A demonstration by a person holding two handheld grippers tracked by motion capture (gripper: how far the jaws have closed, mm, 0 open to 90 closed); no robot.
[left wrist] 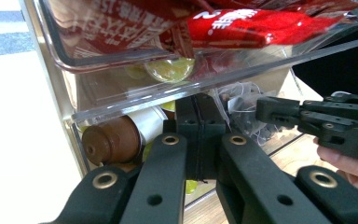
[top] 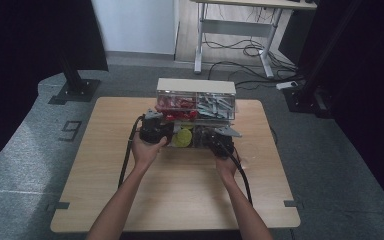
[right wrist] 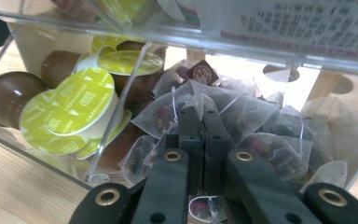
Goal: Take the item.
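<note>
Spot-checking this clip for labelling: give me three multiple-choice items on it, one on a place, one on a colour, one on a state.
1. Where do the tea bags lie?
A) upper drawer
B) lower drawer, beside the capsules
C) bare tabletop

2. What colour are the capsule lids?
A) blue
B) yellow-green
C) white

3. How do the right gripper's jaws stand?
A) wide open
B) around a capsule
C) closed together

1 B: they share the lower drawer with the capsules.
2 B: the lids show yellow-green.
3 C: the jaws meet among the tea bags.
</note>
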